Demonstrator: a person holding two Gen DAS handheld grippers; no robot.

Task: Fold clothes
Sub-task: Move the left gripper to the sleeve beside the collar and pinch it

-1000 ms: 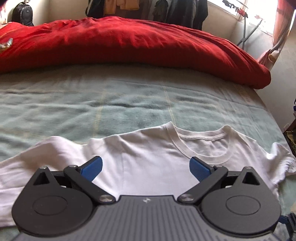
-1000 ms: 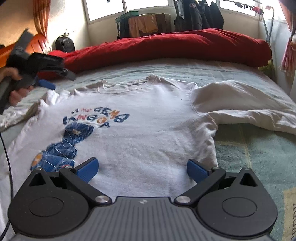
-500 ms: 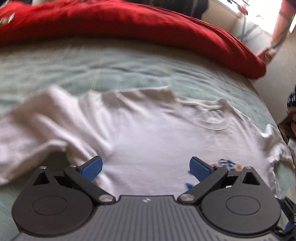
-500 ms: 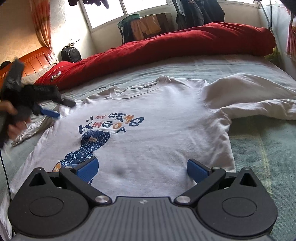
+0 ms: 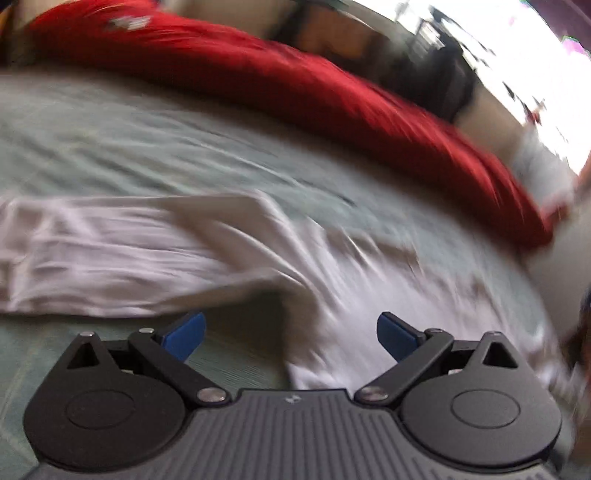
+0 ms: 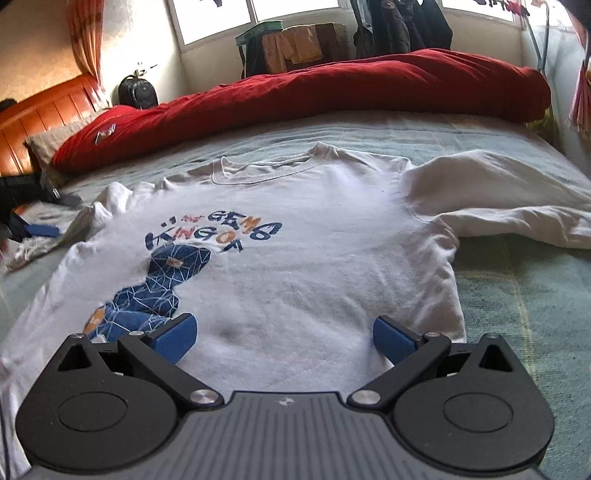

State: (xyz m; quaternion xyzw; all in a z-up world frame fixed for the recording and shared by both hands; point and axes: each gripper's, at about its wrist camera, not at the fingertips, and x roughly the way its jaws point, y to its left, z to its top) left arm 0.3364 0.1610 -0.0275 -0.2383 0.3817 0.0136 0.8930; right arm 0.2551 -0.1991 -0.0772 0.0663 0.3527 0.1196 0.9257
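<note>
A white long-sleeved shirt (image 6: pixel 314 236) with a blue and orange print lies face up on the bed, collar toward the red duvet. My right gripper (image 6: pixel 284 338) is open just above the shirt's lower hem, nothing between its blue pads. In the blurred left wrist view, my left gripper (image 5: pixel 291 334) is open over the spot where a sleeve (image 5: pixel 110 254) meets the body of the shirt (image 5: pixel 388 280). The same left gripper (image 6: pixel 37 229) shows at the far left of the right wrist view, beside the other sleeve.
A rolled red duvet (image 6: pixel 332 88) lies across the far side of the pale green bedspread (image 6: pixel 517 295). An orange wooden headboard (image 6: pixel 48 110) and a black bag (image 6: pixel 136 92) stand at the left. Clothes hang under the window (image 6: pixel 399 29).
The left gripper has swung quickly to the left and down, from the collar to the sleeve and armpit area; its view is now blurred. The right gripper drew back slightly along the hem.
</note>
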